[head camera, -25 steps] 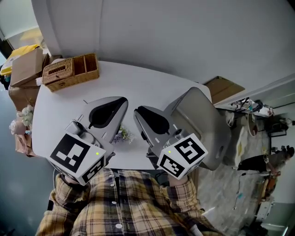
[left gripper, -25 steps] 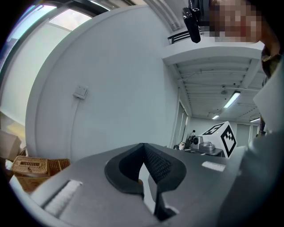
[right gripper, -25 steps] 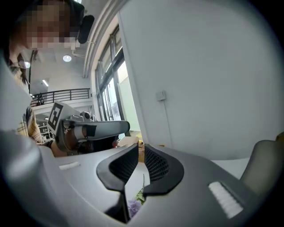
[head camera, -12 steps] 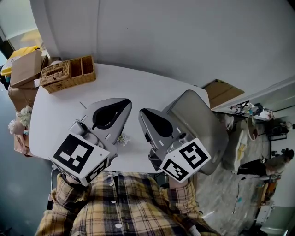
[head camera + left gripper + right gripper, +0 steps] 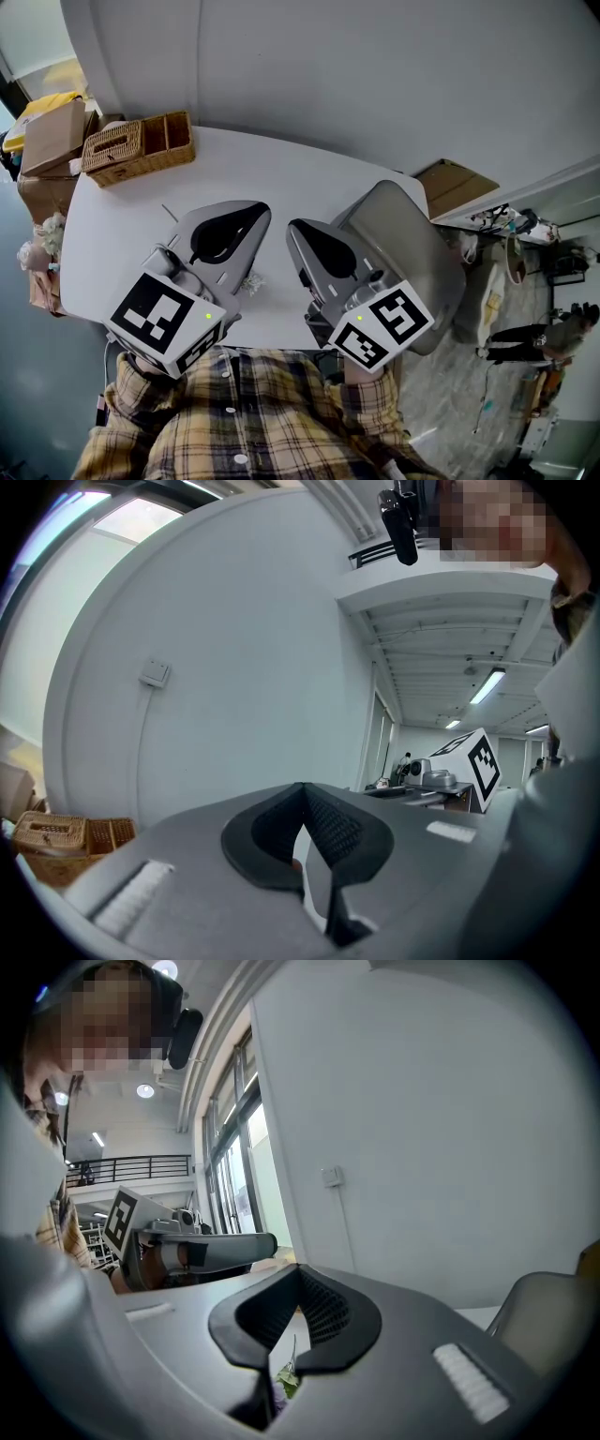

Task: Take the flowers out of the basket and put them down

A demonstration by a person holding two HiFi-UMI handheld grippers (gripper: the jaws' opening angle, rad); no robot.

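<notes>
Flowers (image 5: 251, 279) lie near the white table's (image 5: 281, 178) near edge, well apart from the wicker basket (image 5: 141, 169) at the far left, so they appear to be out and set down. The left gripper (image 5: 262, 211) and right gripper (image 5: 292, 225) flank them, jaws pressed together and pinching nothing, likely because the job looks finished.

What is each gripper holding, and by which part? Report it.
Nothing, it appears: the left gripper and right gripper are shut empty; the small green-leaved flower sprig lies on the white table.
</notes>
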